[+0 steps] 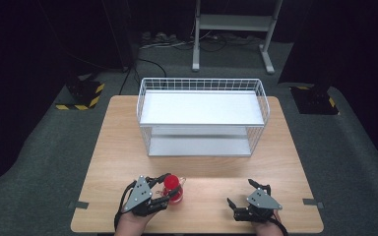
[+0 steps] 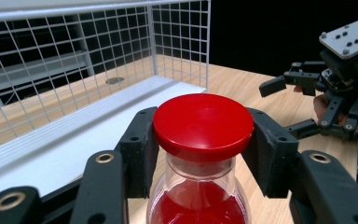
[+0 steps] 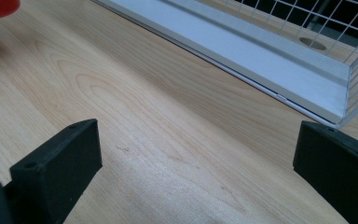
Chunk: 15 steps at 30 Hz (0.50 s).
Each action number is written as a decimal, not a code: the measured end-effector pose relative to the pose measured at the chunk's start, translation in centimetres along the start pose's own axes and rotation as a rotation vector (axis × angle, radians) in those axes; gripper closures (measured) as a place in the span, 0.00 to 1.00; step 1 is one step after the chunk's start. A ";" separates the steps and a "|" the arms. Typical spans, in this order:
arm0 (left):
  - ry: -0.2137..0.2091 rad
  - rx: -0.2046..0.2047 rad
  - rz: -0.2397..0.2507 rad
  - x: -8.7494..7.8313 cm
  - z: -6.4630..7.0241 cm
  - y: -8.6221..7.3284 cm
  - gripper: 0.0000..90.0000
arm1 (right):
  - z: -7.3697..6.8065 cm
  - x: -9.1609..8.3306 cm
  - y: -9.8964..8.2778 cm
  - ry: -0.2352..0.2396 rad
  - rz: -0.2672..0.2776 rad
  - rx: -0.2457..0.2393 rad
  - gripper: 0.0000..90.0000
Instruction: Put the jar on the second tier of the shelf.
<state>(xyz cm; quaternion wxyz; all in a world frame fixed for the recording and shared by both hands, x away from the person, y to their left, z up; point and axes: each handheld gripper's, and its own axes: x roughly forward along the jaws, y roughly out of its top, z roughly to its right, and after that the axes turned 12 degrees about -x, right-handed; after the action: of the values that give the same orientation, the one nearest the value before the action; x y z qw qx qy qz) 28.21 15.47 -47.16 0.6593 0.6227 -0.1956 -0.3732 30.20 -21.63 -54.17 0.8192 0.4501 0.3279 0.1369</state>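
Red-capped bottle (image 2: 200, 154) is sitting near the desk's (image 1: 118, 147) front edge, left of centre, the left gripper (image 1: 163, 191) clamping its neck below the cap for a secure lift; the right gripper (image 1: 243, 194) is resting open, leaving the wire shelf rack (image 1: 202, 105) unobstructed

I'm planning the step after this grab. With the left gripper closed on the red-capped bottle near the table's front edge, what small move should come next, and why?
Probably lift the bottle a little higher and start it toward the wire rack. The left gripper has its pads pressed against the neck just under the red cap, so the hold looks secure. The rack stands farther back on the table, and the right gripper rests open off to the side, out of that path.
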 end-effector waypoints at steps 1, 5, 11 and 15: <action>-0.001 -0.001 0.003 0.0 -0.1 0.2 0.54 | 0.0 0.0 0.0 0.001 0.001 0.000 0.01; 0.001 -0.001 0.013 0.0 -0.2 1.0 0.54 | 0.0 0.0 0.0 0.002 -0.001 0.000 0.01; 0.004 -0.001 0.027 0.0 -0.4 2.0 0.54 | 0.0 0.0 0.0 0.003 0.002 -0.001 0.01; 0.000 0.003 0.030 0.2 -0.6 2.7 0.54 | 0.0 -0.1 0.0 0.002 0.005 0.001 0.01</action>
<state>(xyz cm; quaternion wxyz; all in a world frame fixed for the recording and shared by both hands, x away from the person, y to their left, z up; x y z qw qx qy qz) 29.42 15.60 -44.63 0.6638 0.6208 -0.2054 -0.3629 30.17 -21.69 -54.16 0.8184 0.4510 0.3277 0.1393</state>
